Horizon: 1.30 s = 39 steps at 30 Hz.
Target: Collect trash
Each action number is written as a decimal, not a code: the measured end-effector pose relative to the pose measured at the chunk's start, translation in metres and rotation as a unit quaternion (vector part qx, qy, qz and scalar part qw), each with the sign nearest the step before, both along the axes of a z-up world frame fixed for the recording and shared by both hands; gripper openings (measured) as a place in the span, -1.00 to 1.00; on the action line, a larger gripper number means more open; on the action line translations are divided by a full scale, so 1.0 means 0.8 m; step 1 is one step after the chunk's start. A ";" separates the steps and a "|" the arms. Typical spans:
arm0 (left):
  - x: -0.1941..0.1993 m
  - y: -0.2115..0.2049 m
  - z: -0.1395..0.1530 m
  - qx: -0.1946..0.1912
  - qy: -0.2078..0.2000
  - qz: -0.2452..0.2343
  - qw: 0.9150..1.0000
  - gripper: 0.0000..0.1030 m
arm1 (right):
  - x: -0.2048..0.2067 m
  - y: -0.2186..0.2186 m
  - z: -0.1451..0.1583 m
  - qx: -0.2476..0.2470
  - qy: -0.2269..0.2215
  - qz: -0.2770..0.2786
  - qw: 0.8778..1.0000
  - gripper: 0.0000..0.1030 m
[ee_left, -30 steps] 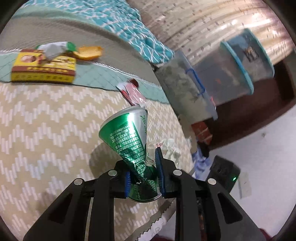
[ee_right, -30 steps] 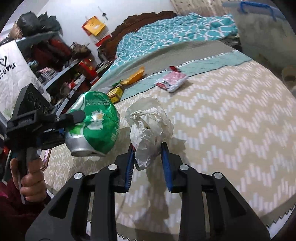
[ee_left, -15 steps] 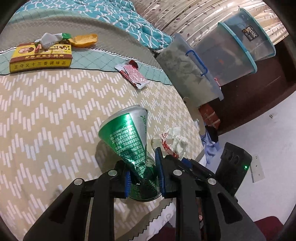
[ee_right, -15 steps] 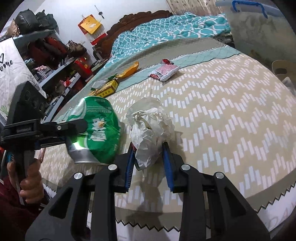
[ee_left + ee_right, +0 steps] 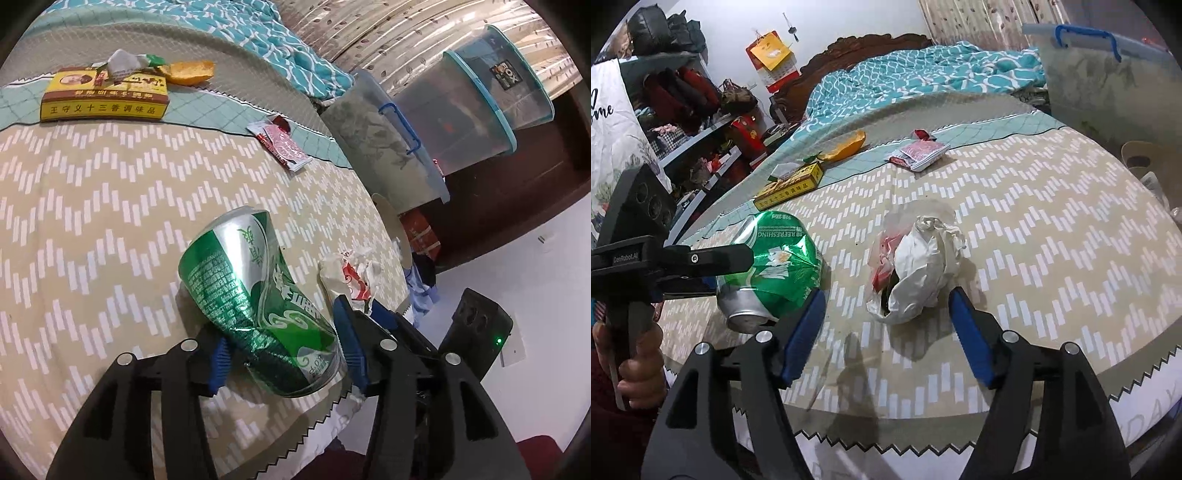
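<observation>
— Both just let go? The left gripper [image 5: 284, 354] has been opening, pads off the crushed green can [image 5: 255, 295].
— Yes, and the right gripper [image 5: 886, 332] spread wide; the crumpled wrapper [image 5: 919, 273] sits free on the bedspread [image 5: 1052, 240]. Gathered near the edge, judging by that.

The green can [image 5: 772, 266] is showing the word "REFRESHING" upside down, with "330ml" in small print near its top. The left gripper's [image 5: 284, 354] body, seen from the right wrist, is showing "GenRobot.AI" in small white letters. The yellow box [image 5: 105, 96] is carrying a row of Chinese characters along its side. A black label on the clear bin [image 5: 495, 92] is reading "BOX". A white cloth [image 5: 613, 122] is showing part of a word in black script, "me".
</observation>
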<state>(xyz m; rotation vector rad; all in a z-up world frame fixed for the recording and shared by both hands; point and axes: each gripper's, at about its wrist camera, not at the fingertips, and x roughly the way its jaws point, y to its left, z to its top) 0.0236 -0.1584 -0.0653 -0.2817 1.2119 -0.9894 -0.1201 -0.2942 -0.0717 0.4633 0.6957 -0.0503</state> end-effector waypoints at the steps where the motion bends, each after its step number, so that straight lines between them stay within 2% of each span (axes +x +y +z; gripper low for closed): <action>1: 0.000 0.001 0.000 0.000 0.002 0.001 1.000 0.00 | -0.001 0.000 0.000 0.000 -0.001 -0.001 1.000 0.39; 4: 0.003 0.004 -0.001 -0.005 0.010 0.008 1.000 0.11 | -0.003 -0.002 0.000 0.001 -0.001 -0.001 1.000 0.40; 20: 0.009 -0.004 -0.010 -0.010 0.030 0.004 0.999 0.14 | 0.003 0.012 -0.001 -0.021 0.004 0.017 1.000 0.42; 22: 0.008 -0.006 -0.011 -0.009 0.027 0.004 1.000 0.02 | 0.004 0.014 -0.001 -0.024 0.003 0.015 1.000 0.42; 24: 0.007 -0.009 -0.012 -0.008 0.026 -0.002 1.000 -0.39 | 0.008 0.011 -0.003 -0.021 0.006 0.010 1.000 0.41; 25: 0.007 -0.011 -0.013 -0.012 0.030 -0.004 0.999 -0.42 | 0.009 0.009 -0.005 -0.019 0.009 0.008 1.000 0.35; 26: 0.006 -0.013 -0.012 -0.012 0.025 -0.004 1.000 -0.44 | 0.010 0.006 -0.008 -0.018 0.014 0.005 1.000 0.02; 28: 0.004 -0.021 -0.006 -0.007 0.011 -0.011 1.000 -0.51 | 0.009 -0.004 -0.010 -0.009 0.012 0.003 1.000 -0.35; 34: 0.004 -0.092 0.014 -0.008 0.003 -0.073 0.997 -0.52 | -0.023 -0.059 -0.002 0.002 -0.020 -0.061 0.998 -0.43; 37: 0.007 -0.155 0.031 -0.009 -0.007 -0.116 0.993 -0.52 | -0.050 -0.116 0.001 0.002 -0.029 -0.118 0.993 -0.43; 39: 0.007 -0.215 0.046 -0.010 -0.026 -0.152 0.988 -0.52 | -0.074 -0.168 0.001 0.009 -0.033 -0.162 0.986 -0.43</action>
